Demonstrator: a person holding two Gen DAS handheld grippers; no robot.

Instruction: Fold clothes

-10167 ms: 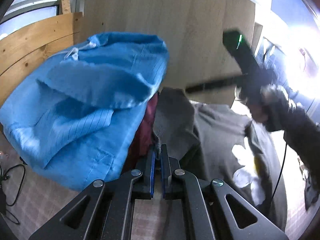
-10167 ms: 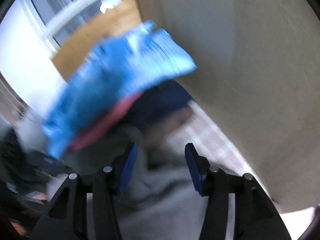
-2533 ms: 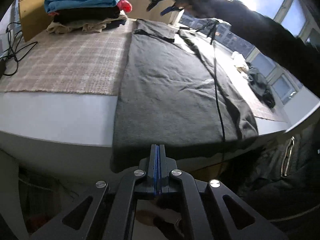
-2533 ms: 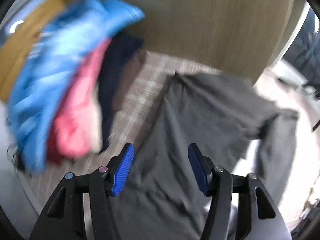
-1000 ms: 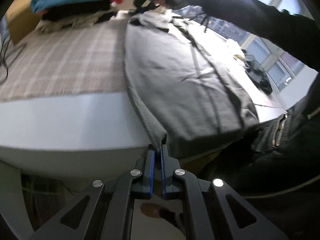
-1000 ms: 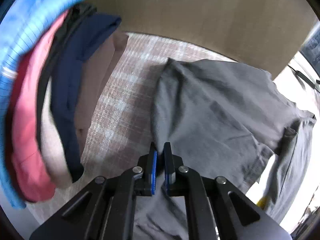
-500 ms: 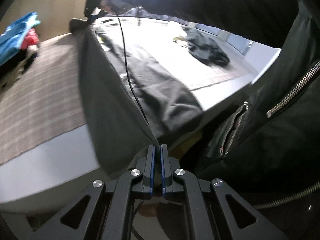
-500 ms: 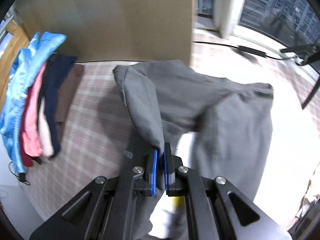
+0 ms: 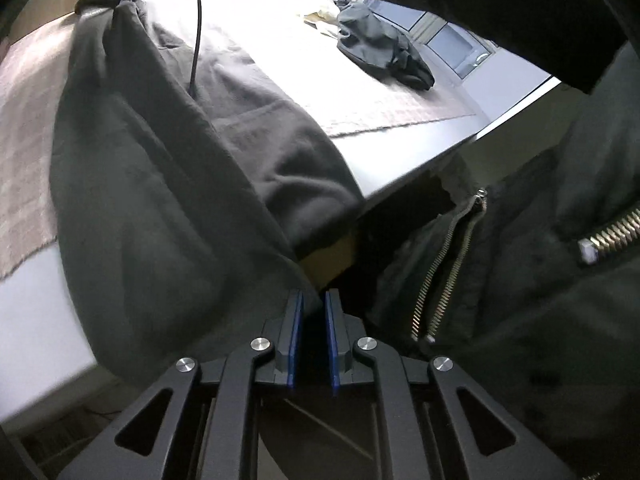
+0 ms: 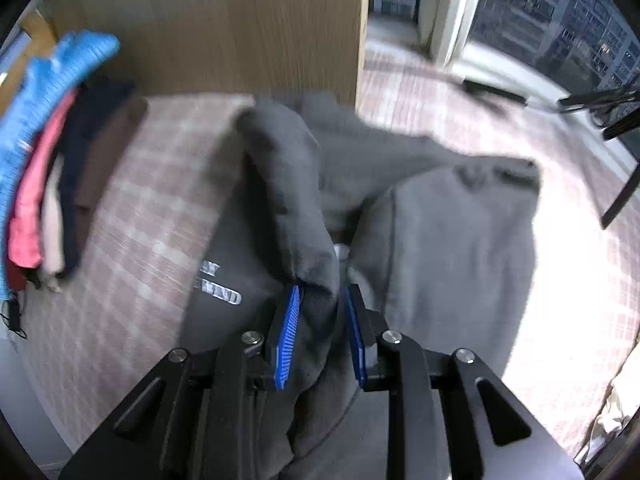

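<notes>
Blue-padded, the left gripper [image 9: 313, 306] is opening, its jaws slightly parted, a grey garment [image 9: 160, 200] corner seemingly just past its tips. The right gripper [image 10: 320, 308] is opening too, a loose fold between its pads, the garment draping onto the plaid-covered table [image 10: 140, 240].

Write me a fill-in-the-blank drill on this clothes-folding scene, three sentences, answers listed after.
1. The garment being folded over on the checked cloth is ____ in colour.
2. On top of the folded stack at the left lies a ____ garment.
3. The pads of the right tongs, now opening, are coloured ____.

Missing words: grey; blue; blue
</notes>
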